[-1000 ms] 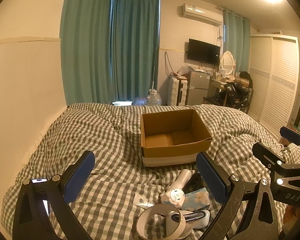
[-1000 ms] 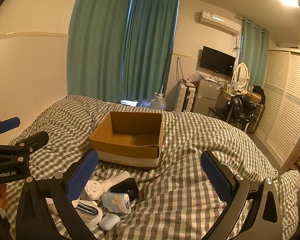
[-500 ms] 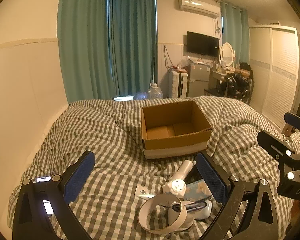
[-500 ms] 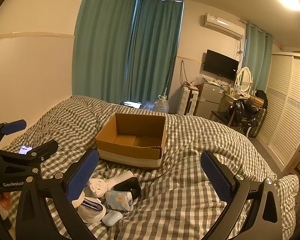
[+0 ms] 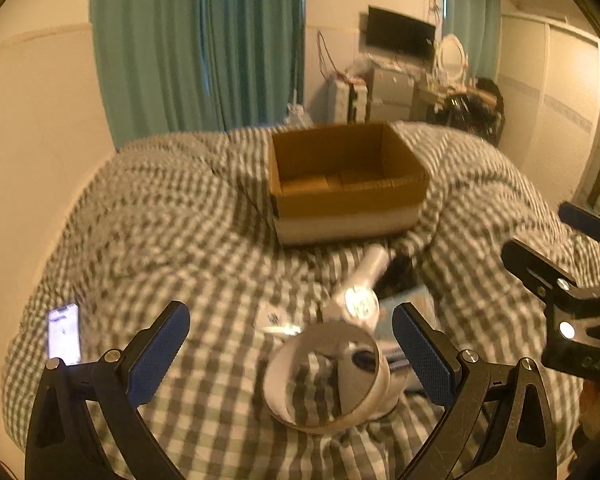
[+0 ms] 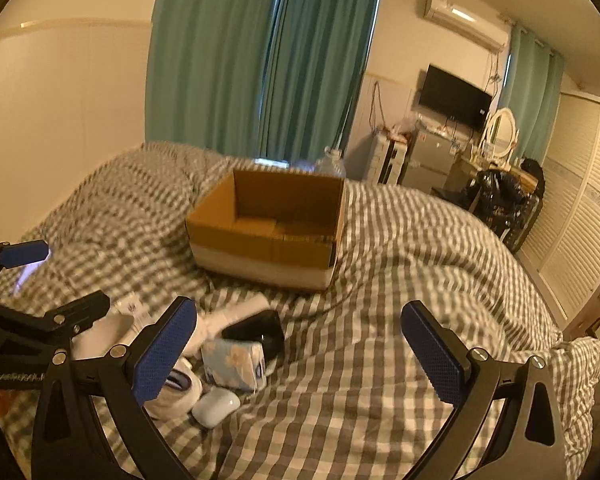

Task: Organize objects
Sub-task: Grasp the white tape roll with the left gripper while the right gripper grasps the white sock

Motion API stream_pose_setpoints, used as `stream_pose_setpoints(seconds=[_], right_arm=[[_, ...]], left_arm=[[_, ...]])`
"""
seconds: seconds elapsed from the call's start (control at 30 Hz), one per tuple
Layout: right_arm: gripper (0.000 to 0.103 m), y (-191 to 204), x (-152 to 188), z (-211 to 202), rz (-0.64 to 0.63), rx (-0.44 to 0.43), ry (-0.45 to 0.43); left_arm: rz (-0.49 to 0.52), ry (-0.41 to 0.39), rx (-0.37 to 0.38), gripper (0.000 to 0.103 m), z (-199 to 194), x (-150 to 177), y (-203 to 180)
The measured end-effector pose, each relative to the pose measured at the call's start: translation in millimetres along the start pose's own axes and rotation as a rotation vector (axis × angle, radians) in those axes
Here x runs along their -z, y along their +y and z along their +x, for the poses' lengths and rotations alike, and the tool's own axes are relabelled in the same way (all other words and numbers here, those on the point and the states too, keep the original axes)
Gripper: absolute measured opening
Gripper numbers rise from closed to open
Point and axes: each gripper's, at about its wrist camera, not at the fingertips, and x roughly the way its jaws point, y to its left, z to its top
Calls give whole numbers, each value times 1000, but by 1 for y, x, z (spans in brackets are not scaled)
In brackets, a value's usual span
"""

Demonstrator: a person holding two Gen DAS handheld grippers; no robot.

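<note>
Our left gripper (image 5: 288, 344) and right gripper (image 6: 298, 344) hover spread and empty above the bed (image 6: 380, 360). The tissue pack (image 6: 232, 362), beside the box (image 6: 268, 224), is probably soft and light; we pinch its middle.

Blurred phone (image 5: 63, 334), screen unreadable

Both wrist views toward cardboard box (image 5: 346, 182)
</note>
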Motion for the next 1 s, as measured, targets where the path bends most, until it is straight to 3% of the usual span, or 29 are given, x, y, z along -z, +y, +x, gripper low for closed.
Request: stream_pose_setpoints(seconds=[0.4,0.53,0.63,0.73,1.0], right_arm=[[103,-1,17,25,9,-13,69],[103,1,17,25,6,-17,75],[103,3,17,25,3,-21,77],[103,5,17,25,0,-29,79],[103,25,20,24,-13,-125,101]], left_arm=[[-25,170,109,102,47,24,0],[-53,217,191,88,56,30,4],[-56,216,197,87,53,29,4],[-51,206,182,87,48,27,4],[-10,129,20,87,23,12,15]])
